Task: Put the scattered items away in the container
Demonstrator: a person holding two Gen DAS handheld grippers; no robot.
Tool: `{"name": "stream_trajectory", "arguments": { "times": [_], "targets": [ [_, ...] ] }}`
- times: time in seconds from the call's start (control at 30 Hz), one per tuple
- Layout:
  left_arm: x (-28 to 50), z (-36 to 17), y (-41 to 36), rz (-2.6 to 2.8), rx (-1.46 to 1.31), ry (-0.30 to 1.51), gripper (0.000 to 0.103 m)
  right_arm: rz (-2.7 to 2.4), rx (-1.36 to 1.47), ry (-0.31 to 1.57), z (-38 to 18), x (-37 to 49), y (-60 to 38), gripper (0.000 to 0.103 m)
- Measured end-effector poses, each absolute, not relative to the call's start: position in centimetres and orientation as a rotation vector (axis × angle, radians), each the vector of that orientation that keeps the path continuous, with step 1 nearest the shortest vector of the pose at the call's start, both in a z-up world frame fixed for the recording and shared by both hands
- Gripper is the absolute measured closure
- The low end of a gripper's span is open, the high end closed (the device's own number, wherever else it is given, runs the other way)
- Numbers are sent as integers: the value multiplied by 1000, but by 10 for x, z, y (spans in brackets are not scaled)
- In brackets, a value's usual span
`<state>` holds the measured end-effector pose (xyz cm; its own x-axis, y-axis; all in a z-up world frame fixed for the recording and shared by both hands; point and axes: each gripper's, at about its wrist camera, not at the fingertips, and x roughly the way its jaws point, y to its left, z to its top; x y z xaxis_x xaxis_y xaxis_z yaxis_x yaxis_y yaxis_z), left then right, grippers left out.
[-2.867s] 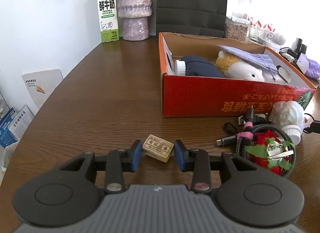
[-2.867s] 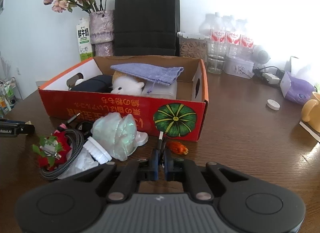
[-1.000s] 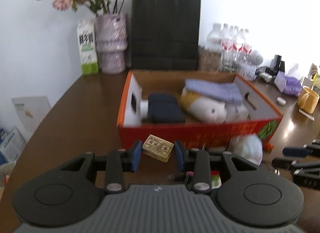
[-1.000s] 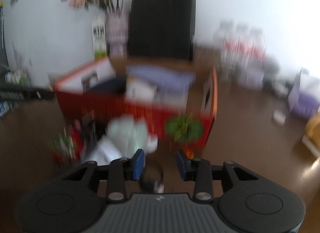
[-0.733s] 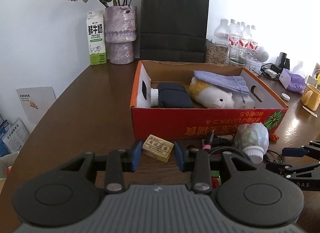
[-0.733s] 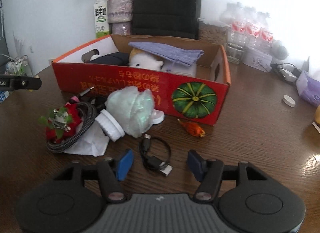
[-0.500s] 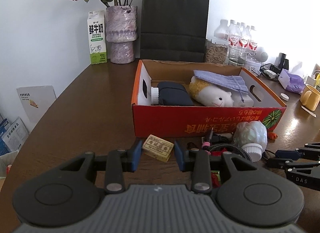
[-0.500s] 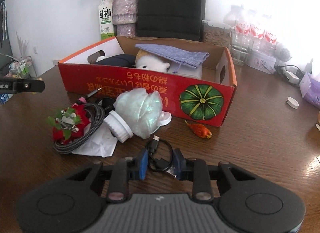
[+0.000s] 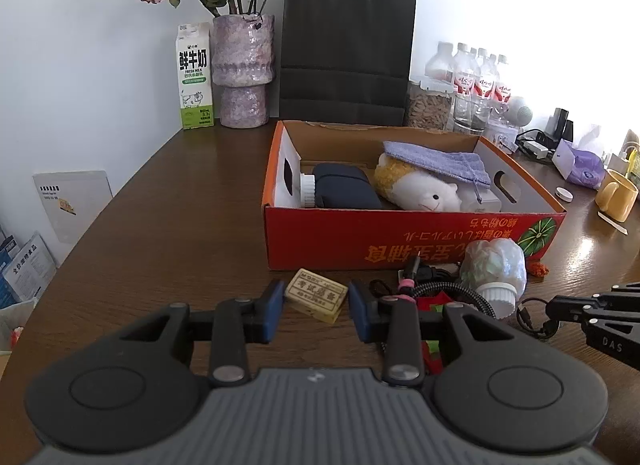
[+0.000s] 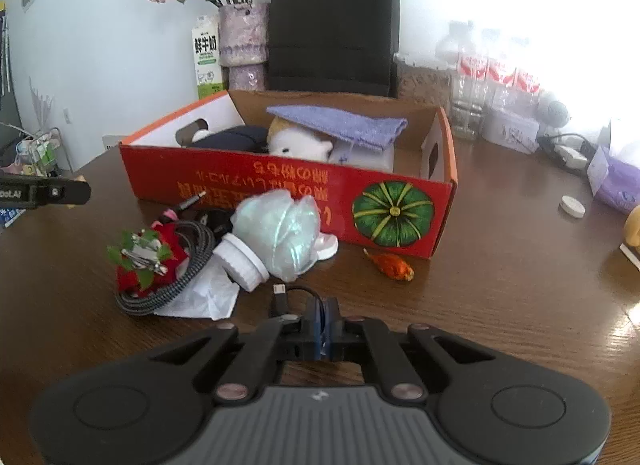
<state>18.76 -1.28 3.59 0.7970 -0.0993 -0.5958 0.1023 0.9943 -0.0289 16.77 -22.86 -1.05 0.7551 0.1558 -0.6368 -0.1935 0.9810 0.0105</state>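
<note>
My left gripper (image 9: 316, 303) is shut on a small tan eraser block (image 9: 316, 296) and holds it above the table, in front of the red cardboard box (image 9: 400, 243). The box holds a plush toy (image 9: 420, 193), a dark pouch and a purple cloth. My right gripper (image 10: 325, 319) is shut on a short black USB cable (image 10: 288, 293) on the table. Beside it lie a wrapped white bottle (image 10: 276, 233), a braided cable coil with a red flower ornament (image 10: 148, 261), white paper and an orange candy (image 10: 394, 265).
A vase, milk carton (image 9: 195, 77), black paper bag (image 9: 346, 49) and water bottles stand behind the box. A yellow mug (image 9: 616, 195), white cap and purple tissue pack sit at the right. The table's left edge is near papers (image 9: 72, 201).
My left gripper lifted the eraser off the table and drew back from the box. My right gripper opened, dropped over the black cable and closed on it.
</note>
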Motion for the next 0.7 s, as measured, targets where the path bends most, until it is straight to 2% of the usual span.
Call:
{"name": "stream_trajectory", "arguments": {
  "times": [0.4, 0.7],
  "targets": [
    [185, 54, -19, -123, 11, 590, 67, 177, -56, 588, 22, 158, -231, 102],
    [207, 72, -36, -148, 5, 536, 67, 162, -55, 495, 53, 186, -233, 102]
  ]
}}
